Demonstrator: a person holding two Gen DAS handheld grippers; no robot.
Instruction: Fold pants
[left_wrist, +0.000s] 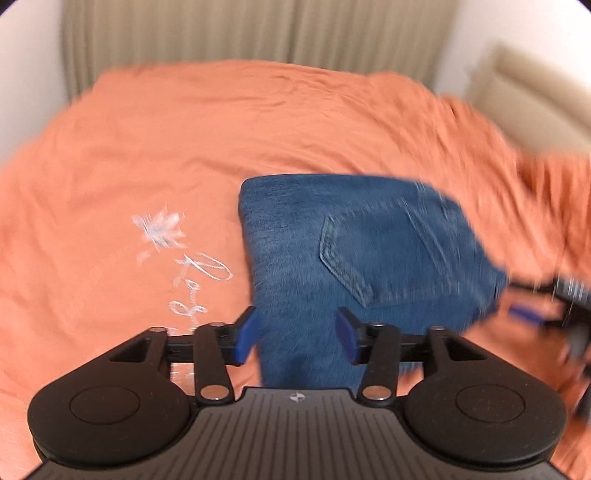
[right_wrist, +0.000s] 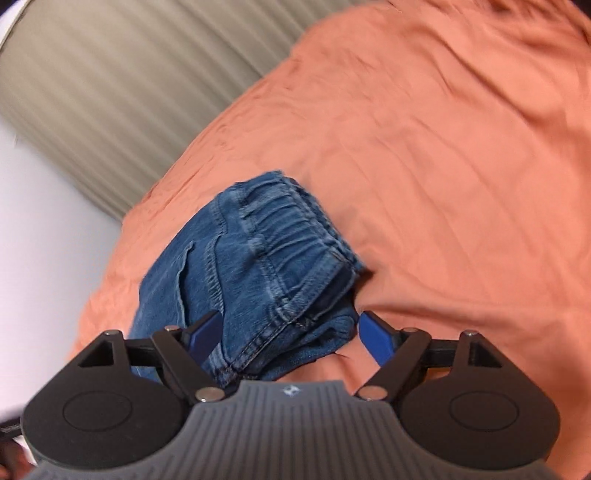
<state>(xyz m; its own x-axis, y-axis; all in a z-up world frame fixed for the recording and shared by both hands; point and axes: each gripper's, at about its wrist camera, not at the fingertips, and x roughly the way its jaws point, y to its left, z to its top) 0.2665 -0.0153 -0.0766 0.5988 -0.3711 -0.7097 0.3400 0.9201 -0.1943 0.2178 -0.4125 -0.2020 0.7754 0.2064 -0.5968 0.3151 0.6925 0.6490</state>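
Folded blue denim pants (left_wrist: 354, 251) lie on the wrinkled orange bedspread (left_wrist: 155, 147), a compact bundle with a stitched back pocket (left_wrist: 345, 258) facing up; picture blurred by motion, edges soft.

Left gripper (left_wrist: 298, 338): blue-padded fingers (left_wrist: 246, 339) spread apart, nothing clamped; the near end of the denim runs down between them and under the gripper body; whether the pads touch the cloth, cannot tell.

Right gripper (right_wrist: 291, 338): fingers (right_wrist: 376, 341) likewise parted wide; the gathered elastic waistband (right_wrist: 295, 229) lies ahead of the tips, the folded layers beneath it reaching back between the two pads; left pad sits over the denim, right pad over bare orange cover just beside the bundle's edge.

White embroidered lettering (left_wrist: 192, 266) on the bedspread sits left of the pants, apart from them; beige pleated curtain (left_wrist: 258, 33) hangs behind the bed; the right gripper shows dimly at the far right edge of the left view.
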